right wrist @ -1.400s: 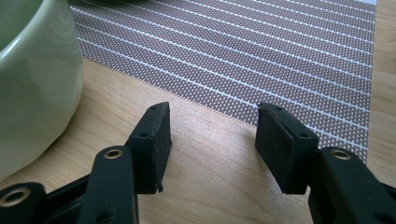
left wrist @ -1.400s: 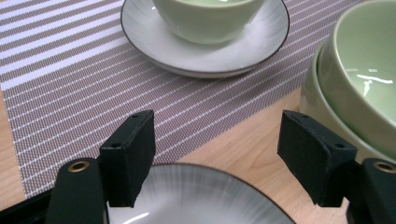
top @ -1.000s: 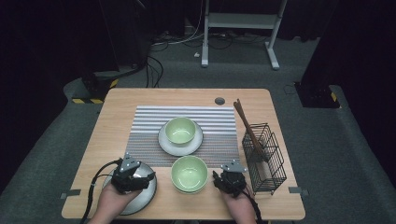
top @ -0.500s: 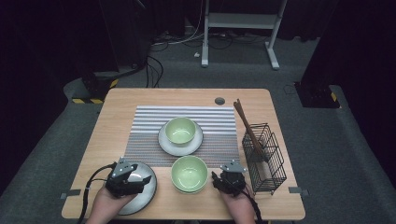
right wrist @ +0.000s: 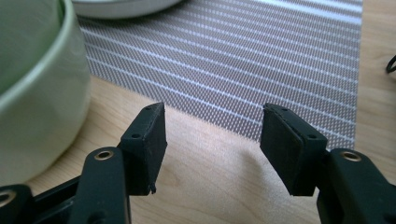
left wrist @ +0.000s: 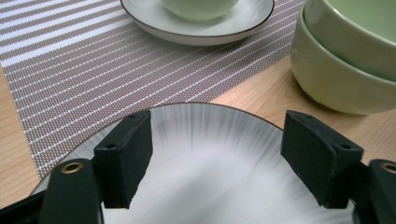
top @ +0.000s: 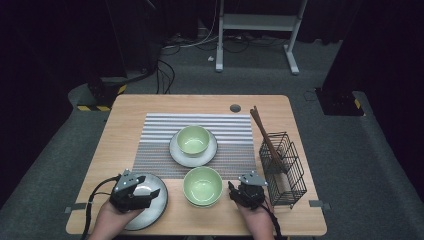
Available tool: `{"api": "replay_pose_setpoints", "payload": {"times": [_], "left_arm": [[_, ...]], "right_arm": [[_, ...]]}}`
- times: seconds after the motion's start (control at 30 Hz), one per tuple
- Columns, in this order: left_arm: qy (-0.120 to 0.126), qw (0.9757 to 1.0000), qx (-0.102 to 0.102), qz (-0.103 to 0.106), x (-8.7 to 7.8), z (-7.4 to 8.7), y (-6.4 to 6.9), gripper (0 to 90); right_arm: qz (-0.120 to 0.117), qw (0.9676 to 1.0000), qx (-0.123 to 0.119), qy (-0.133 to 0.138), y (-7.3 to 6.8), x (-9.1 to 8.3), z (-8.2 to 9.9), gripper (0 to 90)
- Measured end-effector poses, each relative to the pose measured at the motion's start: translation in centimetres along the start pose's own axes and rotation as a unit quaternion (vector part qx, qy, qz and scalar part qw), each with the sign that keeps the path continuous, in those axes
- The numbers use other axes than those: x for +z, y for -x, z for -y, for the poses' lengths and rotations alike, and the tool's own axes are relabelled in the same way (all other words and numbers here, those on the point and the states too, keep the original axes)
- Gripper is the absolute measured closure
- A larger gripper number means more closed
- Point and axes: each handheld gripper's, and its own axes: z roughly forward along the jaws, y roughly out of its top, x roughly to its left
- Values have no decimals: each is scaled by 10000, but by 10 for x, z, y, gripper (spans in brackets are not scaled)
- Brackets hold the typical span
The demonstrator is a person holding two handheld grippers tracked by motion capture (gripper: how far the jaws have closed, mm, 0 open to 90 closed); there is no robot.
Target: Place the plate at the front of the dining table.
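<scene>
Green bowl [top: 202,186] beside plate [top: 152,205], wire rack [top: 282,167]

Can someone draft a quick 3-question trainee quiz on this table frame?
1. True or false: the left gripper hangs over the grey plate with its jaws apart.
2. What does the far green bowl sit on? A) bare wood B) a white saucer C) the wire basket
3. What lies between the jaws of the right gripper?

Key:
1. True.
2. B.
3. Nothing; bare table shows between them, and the near green bowl is beside it.
</scene>
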Motion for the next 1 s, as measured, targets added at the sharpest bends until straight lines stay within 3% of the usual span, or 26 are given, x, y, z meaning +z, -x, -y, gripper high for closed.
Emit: {"api": "replay_pose_setpoints", "payload": {"times": [0.13,0.3,0.5,0.6,0.73,1.0], "left_arm": [[0,9999,132,-5,-1,2,2,246],[116,9999,71,-18,-5,4,3,244],[84,9999,80,-4,-7,3,5,235],[68,9999,121,-45,-5,1,7,236],[110,9997,153,-160,-5,-1,7,237],[92,9998,178,-49,-5,-13,6,248]], "right_arm": [[-52,9998,-69,166,-4,-7,-4,375],[-74,9990,-244,366,-11,-16,-10,362],[-181,9984,-188,493,-12,-25,-16,374],[-132,9979,-303,565,-14,-26,-17,374],[-58,9976,-273,629,-16,-28,-21,374],[23,9960,-350,818,-19,-39,-32,388]]}}
